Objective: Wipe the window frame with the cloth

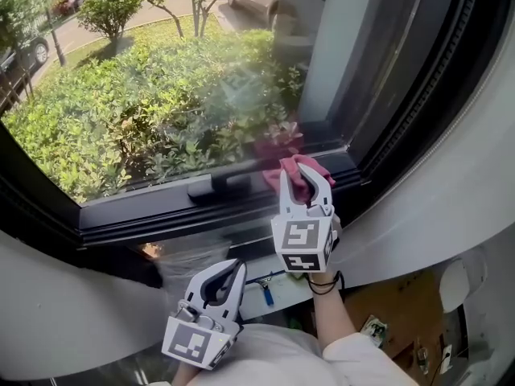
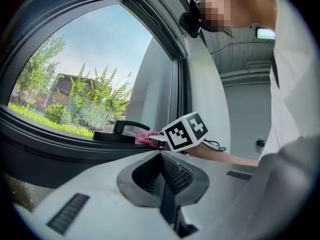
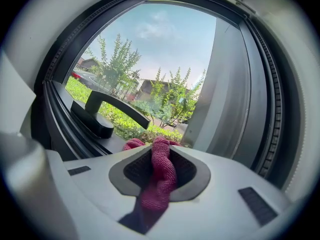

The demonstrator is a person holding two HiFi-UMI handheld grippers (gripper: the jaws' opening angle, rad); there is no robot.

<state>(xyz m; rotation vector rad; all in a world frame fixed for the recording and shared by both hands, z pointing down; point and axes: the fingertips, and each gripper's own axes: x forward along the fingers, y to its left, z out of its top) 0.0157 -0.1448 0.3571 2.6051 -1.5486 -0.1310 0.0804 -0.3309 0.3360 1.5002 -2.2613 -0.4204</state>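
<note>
A pink cloth (image 1: 291,175) is pinched in my right gripper (image 1: 304,174), which is shut on it and presses it against the dark bottom rail of the window frame (image 1: 161,211), near the frame's right corner. In the right gripper view the cloth (image 3: 161,170) bunches between the jaws, just right of the black window handle (image 3: 105,115). My left gripper (image 1: 227,273) hangs lower, near my body, shut and holding nothing; its jaws meet in the left gripper view (image 2: 162,156). From there I see the right gripper's marker cube (image 2: 186,131) and the cloth (image 2: 146,138) at the handle (image 2: 120,131).
The black handle (image 1: 219,185) sits on the rail left of the cloth. A white curved wall (image 1: 451,183) surrounds the window. A dark vertical frame post (image 1: 402,79) rises at the right. Cardboard and clutter (image 1: 394,320) lie below right.
</note>
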